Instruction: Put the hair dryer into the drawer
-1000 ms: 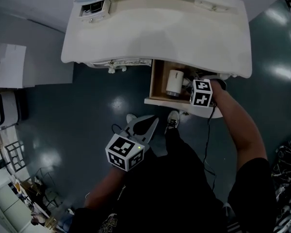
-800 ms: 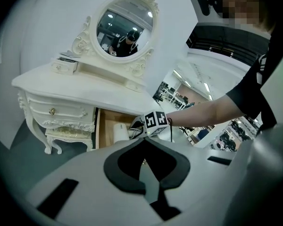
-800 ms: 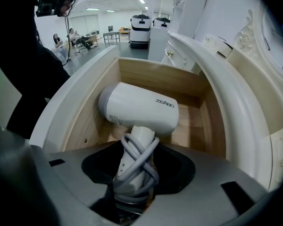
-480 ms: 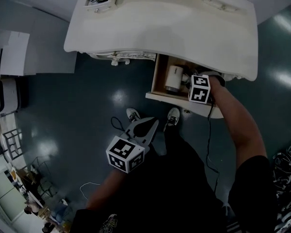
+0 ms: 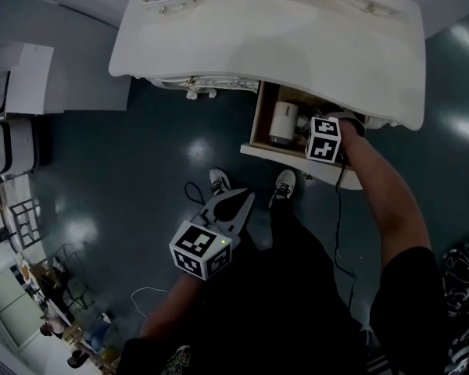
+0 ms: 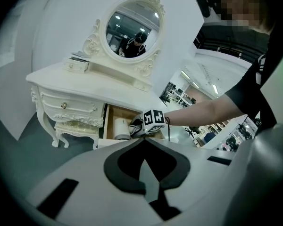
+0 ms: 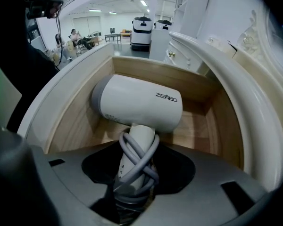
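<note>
**Item:** hair dryer [image 7: 137, 102] — white body, grey rear cap, grey cord [image 7: 132, 161] wound round its handle.

**Location:** inside the open wooden drawer [image 7: 188, 86] of the white bench [image 5: 281, 37] with the oval mirror [image 6: 134, 27]. The body lies within the drawer walls. Whether it rests on the drawer floor cannot be told.

**Held by:** right tool [image 7: 137, 166], jaws set wide and clamped on the corded handle, reaching down into the drawer.

**Spare:** left tool [image 5: 248, 198], jaws closed together with nothing in them, low in front of the person and well apart from the drawer.

**Progress:** judged nearly complete — the dryer is already within the drawer. Left to do: set it down if it is not down yet, release the handle, and lift the right tool clear. The drawer stands pulled out.
</note>
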Available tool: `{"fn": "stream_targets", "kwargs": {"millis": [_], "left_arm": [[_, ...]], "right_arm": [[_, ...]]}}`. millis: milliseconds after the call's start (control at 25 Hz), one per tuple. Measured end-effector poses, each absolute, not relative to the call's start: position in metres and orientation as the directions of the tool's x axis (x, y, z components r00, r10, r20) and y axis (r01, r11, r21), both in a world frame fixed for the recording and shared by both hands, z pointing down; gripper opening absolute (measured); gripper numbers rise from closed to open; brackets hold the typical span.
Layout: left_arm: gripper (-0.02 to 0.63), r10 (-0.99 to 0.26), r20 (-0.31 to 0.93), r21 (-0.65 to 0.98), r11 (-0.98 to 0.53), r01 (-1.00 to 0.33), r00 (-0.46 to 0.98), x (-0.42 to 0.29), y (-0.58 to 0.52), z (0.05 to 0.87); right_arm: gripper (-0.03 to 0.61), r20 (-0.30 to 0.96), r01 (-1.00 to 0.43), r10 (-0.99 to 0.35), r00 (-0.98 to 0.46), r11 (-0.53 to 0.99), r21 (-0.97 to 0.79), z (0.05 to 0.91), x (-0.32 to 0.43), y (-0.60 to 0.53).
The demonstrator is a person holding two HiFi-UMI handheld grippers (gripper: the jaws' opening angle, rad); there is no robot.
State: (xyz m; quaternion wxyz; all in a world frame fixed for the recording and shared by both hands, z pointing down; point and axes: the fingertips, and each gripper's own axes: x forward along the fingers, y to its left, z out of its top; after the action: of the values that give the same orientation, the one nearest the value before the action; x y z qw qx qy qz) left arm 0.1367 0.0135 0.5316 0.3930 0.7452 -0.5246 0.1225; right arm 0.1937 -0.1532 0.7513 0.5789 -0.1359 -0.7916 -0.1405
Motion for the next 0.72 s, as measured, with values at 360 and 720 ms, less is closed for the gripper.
{"fn": "stream_targets", "kwargs": {"millis": [360, 720], "left_arm": [[0.003, -0.670, 0.592, 0.464, -0.171, -0.869, 0.448, 0.137, 0.013, 0.531], [0.003, -0.665, 0.552, 0.464, -0.257, -0.848, 0.503, 0.120, 0.018, 0.520]], "right_arm": [[0.213, 0.956, 0.375, 0.032, -0.293, 0.923, 0.084, 0.755, 0.193, -0.153], [0.233, 0.953, 0.296, -0.075, -0.292, 0.941, 0.164, 0.740, 0.202, -0.160]]}}
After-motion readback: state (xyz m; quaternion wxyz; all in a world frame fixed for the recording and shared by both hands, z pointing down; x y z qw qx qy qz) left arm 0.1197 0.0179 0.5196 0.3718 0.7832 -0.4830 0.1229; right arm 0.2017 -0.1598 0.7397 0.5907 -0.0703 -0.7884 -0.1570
